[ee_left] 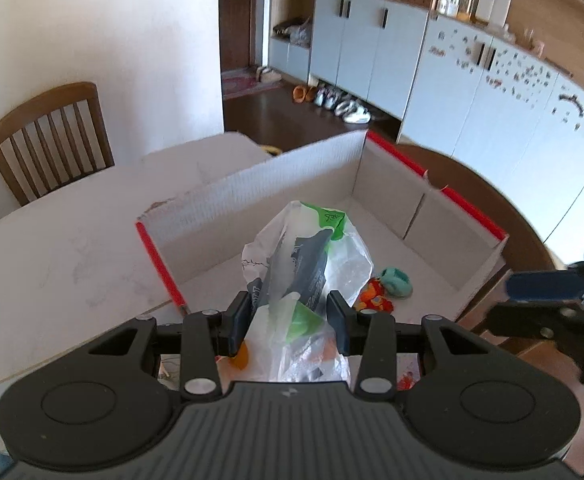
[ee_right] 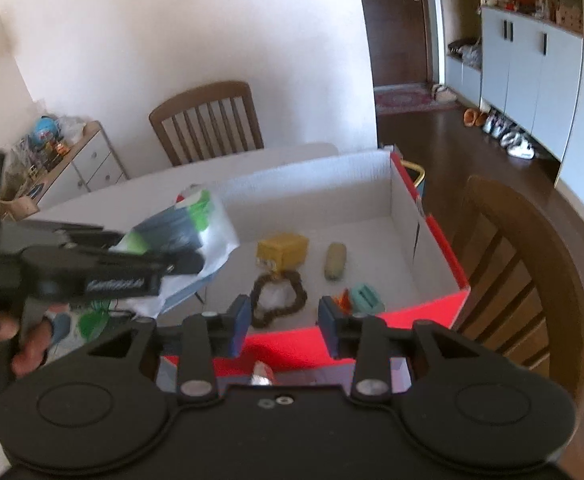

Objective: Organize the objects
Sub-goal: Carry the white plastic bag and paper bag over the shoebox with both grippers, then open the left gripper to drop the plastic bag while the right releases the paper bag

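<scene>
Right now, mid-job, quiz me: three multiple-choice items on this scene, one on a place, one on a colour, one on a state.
1. Where is the yellow block?
A. inside the box
B. on the chair
C. on the floor

2. What colour is the box's outside?
A. blue
B. red
C. green

3. What is the left hand-held gripper doing?
A. standing open with nothing in it
B. clamping a spoon
C. holding a plastic bag

Answers: 1 A, the right view shows the block on the box floor beside the brown ring. 2 B, its near wall and rim edges are red. 3 C, the left view shows both pads pressed on the bag, which hangs over the box.
</scene>
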A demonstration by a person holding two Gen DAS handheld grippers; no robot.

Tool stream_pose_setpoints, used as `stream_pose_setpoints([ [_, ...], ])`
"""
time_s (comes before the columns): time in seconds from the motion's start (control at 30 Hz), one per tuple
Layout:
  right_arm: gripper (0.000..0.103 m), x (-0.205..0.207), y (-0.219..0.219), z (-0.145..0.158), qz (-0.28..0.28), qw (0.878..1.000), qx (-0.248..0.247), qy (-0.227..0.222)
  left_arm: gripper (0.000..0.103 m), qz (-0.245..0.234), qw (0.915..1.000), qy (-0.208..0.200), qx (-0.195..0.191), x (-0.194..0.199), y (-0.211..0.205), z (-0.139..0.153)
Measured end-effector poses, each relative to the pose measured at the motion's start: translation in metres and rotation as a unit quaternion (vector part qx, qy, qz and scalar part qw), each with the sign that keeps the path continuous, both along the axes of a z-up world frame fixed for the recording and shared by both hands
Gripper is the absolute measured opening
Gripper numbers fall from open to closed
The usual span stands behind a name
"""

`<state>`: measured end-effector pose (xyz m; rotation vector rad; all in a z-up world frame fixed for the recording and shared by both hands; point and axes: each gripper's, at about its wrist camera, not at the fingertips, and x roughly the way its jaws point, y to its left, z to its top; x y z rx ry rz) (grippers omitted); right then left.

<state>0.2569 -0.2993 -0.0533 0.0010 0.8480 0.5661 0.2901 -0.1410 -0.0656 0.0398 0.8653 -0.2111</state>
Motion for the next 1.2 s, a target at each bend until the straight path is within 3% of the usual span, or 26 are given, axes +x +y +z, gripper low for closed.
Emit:
stream_pose_setpoints([
  [0.13, 0.041, 0.004, -0.008, -0.007, 0.001, 1.000, 0.002, 0.010, 0.040, -0.007, 0.9997, 0.014, 0.019, 0.013, -0.017, -0.015],
  [0.53, 0.046, 0.019, -0.014, -0.024, 0.011, 0.999, -0.001, 0.031, 0.042, -0.028, 0.9984, 0.043, 0.026, 0.038, -0.050, -0.044],
  [0.8, 0.051, 0.025, -0.018, -0.024, 0.020, 0.999, 0.003, 0.028, 0.052, -0.035, 0.9973, 0.058, 0.030, 0.044, -0.055, -0.054],
  [0.93, 0.053, 0.028, -0.019, -0.023, 0.021, 0.999, 0.005, 0.028, 0.064, -0.034, 0.9972, 0.058, 0.031, 0.044, -0.055, -0.055],
  [1.2, 0.054, 0.029, -0.022, -0.021, 0.026, 0.999, 0.009, 0.024, 0.065, -0.016, 0.9986, 0.049, 0.012, 0.033, -0.051, -0.048],
])
